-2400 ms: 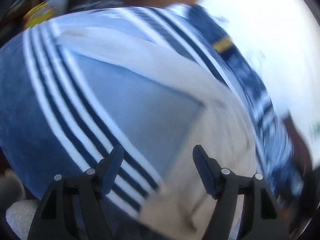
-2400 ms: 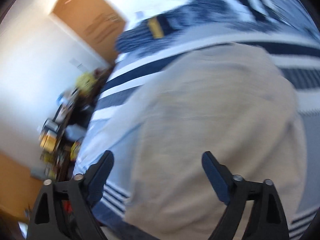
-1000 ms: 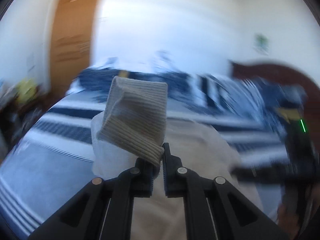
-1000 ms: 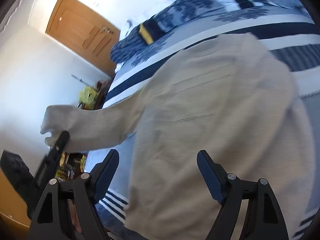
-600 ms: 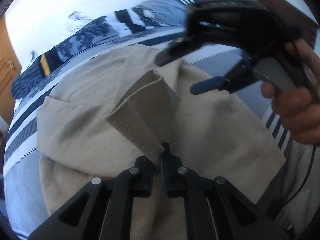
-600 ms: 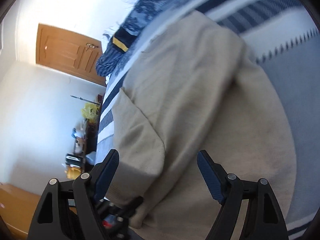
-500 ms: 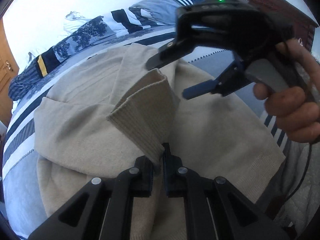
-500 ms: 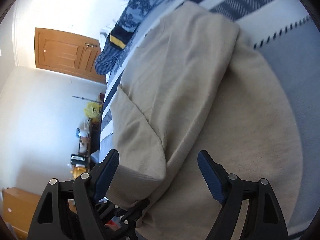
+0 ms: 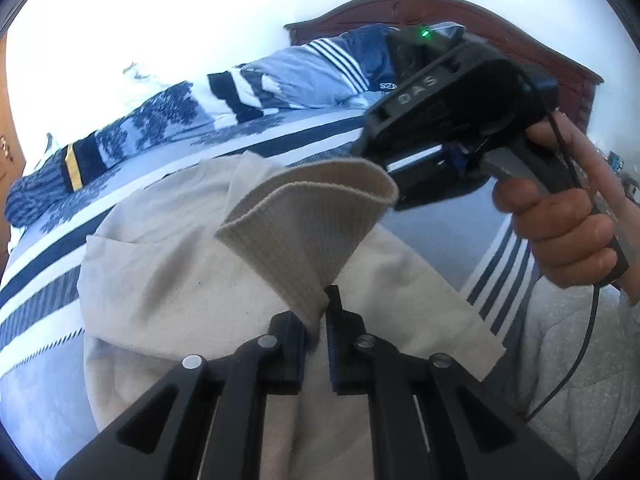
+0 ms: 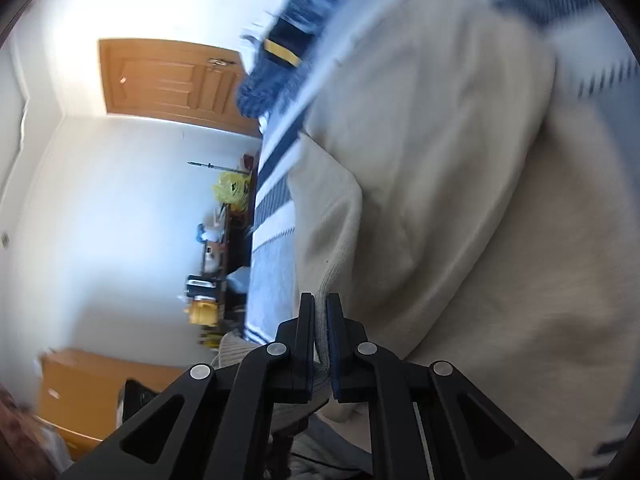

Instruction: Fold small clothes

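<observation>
- The bed (image 9: pixel 248 136) with its blue and white striped cover fills most of what you see — its dark wooden headboard (image 9: pixel 500 28) is at the far end, and the white wall (image 10: pixel 120 220) and orange door (image 10: pixel 168 80) are off past the bed's side edge.
- The beige sweater (image 9: pixel 168 264) lies spread flat on the cover, with bare striped cover showing past its edges on both sides.
- Striped pillows (image 9: pixel 316 68) and a dark blue patterned cloth (image 9: pixel 120 136) lie near the headboard, well apart from the sweater.
- Your right hand (image 9: pixel 568 232) holds the right gripper (image 10: pixel 321 312) just above the sweater.
- Your left gripper (image 9: pixel 320 312) is pinched tight on the ribbed cuff (image 9: pixel 304 224) of a sleeve — the cuff stands up from the tongs, lifted over the sweater's body.
- Your right gripper is squeezed together on a sweater edge (image 10: pixel 324 280), near the cuff.
</observation>
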Demonstrator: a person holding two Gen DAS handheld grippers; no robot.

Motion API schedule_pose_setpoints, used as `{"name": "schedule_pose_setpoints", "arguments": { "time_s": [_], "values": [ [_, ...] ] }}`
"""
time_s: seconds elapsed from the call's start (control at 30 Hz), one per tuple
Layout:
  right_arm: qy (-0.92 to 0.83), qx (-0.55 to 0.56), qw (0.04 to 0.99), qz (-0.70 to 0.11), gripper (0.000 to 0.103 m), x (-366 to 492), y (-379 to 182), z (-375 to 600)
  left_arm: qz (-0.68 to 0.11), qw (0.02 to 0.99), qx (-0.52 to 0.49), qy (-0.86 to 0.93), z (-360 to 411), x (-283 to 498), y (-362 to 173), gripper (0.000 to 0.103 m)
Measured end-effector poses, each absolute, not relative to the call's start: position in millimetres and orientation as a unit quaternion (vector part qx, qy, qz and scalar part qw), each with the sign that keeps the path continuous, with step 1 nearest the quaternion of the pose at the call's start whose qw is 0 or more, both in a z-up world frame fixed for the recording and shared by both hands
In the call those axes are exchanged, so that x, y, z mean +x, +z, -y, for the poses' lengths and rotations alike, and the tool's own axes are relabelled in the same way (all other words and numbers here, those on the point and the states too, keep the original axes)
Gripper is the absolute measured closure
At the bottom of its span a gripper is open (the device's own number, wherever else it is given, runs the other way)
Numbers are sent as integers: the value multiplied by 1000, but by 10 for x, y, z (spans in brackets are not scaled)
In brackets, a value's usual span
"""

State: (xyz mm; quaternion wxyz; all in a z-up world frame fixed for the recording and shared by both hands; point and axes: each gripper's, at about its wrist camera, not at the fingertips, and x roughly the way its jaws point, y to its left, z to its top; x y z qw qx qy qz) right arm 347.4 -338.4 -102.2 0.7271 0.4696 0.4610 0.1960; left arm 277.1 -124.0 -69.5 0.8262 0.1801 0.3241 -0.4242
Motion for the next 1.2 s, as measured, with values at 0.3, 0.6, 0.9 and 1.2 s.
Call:
{"name": "schedule_pose_setpoints", "arguments": {
  "time_s": [0.3,0.6,0.9,1.2],
  "values": [
    [121,406,735,-529,98,3349,-1528,3413,-379,752,220,-492,1401,2560,-930,73],
    [84,434,750,-492,45,2995,-1495,3602,-410,837,3,-363,463,3636,-531,35],
    [113,388,753,-520,99,2967,-1268,3351,-467,855,-165,-156,-503,4480,-732,35],
    [125,307,798,-503,68,3309,-755,3393,-540,785,-299,-48,-1015,5381,-1336,44]
  ]
}}
